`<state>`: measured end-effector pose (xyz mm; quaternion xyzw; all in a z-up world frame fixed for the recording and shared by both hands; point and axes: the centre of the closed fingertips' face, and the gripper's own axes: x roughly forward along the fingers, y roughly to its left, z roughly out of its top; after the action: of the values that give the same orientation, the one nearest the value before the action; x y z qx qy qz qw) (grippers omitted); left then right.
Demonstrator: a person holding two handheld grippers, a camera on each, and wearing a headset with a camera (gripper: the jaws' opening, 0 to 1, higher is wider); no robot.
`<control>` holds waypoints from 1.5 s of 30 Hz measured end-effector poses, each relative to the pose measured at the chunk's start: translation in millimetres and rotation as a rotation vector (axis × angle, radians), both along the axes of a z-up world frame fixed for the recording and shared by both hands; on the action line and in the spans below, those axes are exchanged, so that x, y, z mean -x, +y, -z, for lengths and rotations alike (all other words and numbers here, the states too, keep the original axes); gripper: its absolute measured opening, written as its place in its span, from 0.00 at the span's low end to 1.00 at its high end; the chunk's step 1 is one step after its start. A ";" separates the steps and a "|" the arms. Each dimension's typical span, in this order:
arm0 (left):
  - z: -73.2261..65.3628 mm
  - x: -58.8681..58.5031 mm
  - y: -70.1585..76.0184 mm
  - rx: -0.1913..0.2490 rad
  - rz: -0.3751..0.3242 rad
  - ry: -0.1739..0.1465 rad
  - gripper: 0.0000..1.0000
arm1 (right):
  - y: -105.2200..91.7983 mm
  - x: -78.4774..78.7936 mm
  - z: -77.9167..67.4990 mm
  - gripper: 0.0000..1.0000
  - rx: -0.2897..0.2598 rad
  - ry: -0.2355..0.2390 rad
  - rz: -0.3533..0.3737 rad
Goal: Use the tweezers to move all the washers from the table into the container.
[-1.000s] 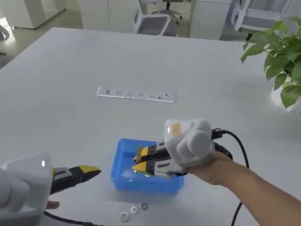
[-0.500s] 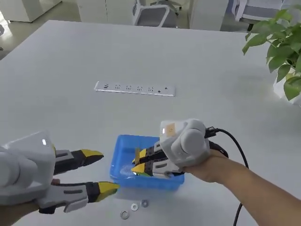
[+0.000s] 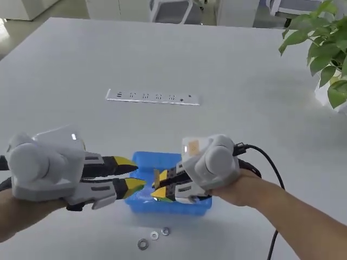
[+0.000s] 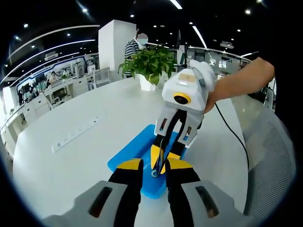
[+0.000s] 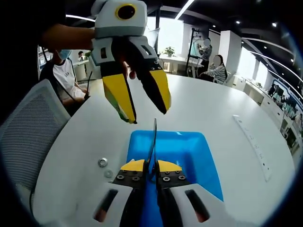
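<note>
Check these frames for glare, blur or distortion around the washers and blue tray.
Head view: even light, sharp, small silver metal washers legible. Left gripper view: strong fisheye bending. Right gripper view: bright windows behind, blue plastic tray and thin black tweezers crisp.

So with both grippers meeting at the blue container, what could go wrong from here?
The open left gripper sits close to the tips of the tweezers clamped in the right gripper; a bump could twist them in its fingers.
Three washers lie on the table just outside the container; a low sweep by either gripper might scatter them.
</note>
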<state>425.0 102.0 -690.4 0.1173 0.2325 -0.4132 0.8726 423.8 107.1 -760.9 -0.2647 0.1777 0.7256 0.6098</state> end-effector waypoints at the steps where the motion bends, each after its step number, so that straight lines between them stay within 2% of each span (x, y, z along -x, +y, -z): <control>1: 0.4 -0.7 -1.3 -0.004 0.008 0.000 0.21 | 0.3 -0.3 -0.1 0.07 -0.001 0.000 -0.002; 9: 5.3 -8.1 -11.9 -0.016 0.074 0.010 0.13 | 1.4 -0.4 -0.2 0.08 -0.012 0.007 -0.017; 14: 12.7 -8.0 -17.7 -0.038 0.120 0.028 0.11 | 1.3 0.1 -0.5 0.08 -0.018 0.010 -0.019; 19: 16.2 -6.2 -21.0 -0.046 0.144 0.029 0.08 | 0.6 0.3 -0.8 0.08 -0.020 0.010 -0.023; 26: 13.2 -5.1 -24.7 -0.047 0.166 0.014 0.08 | -0.1 0.7 -0.8 0.08 -0.018 0.006 -0.036; 29: 13.1 -5.4 -26.4 -0.061 0.184 -0.006 0.08 | -0.5 0.4 -1.0 0.08 -0.017 0.004 -0.044; 36: 13.8 -8.0 -27.9 -0.065 0.198 -0.019 0.08 | -0.5 0.7 -0.9 0.08 -0.014 -0.006 -0.061; 45: 13.8 -10.0 -29.5 -0.072 0.202 -0.030 0.07 | -0.9 -1.2 -0.2 0.11 -0.004 -0.008 -0.048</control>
<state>435.1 72.5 -704.2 0.1775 0.2211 -0.4885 0.8252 425.0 106.2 -760.7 -0.2706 0.1672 0.7394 0.5934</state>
